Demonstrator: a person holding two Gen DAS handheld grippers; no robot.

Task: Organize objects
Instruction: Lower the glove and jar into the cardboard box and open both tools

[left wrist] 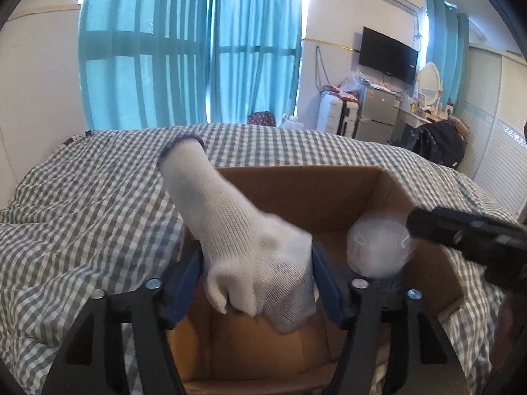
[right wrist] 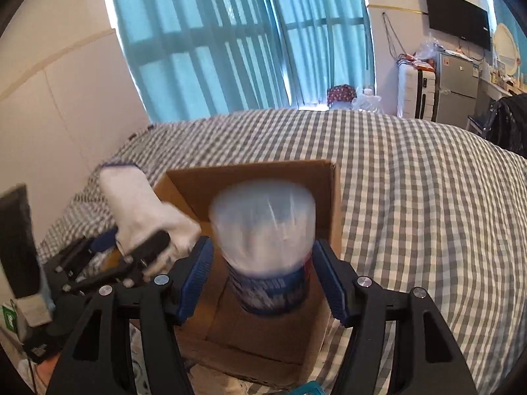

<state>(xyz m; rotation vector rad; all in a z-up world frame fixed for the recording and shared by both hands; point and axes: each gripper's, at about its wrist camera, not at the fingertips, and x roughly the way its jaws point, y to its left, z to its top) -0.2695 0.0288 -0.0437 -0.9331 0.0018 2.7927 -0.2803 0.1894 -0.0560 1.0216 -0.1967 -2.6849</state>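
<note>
My left gripper (left wrist: 257, 276) is shut on a white knit glove (left wrist: 237, 230), held over the open cardboard box (left wrist: 296, 191) on the bed. The glove's cuff sticks up to the far left. My right gripper (right wrist: 262, 276) is shut on a clear-lidded tub with a blue label (right wrist: 266, 247), blurred, held over the same box (right wrist: 283, 174). The tub (left wrist: 378, 247) and the right gripper's black body also show at the right of the left wrist view. The glove (right wrist: 145, 210) and left gripper show at the left of the right wrist view.
The box sits on a bed with a grey and white checked cover (right wrist: 411, 197). Teal curtains (left wrist: 197, 49) hang behind. A TV (left wrist: 388, 54), a small fridge (left wrist: 378, 112), a suitcase and a black bag stand at the far right wall.
</note>
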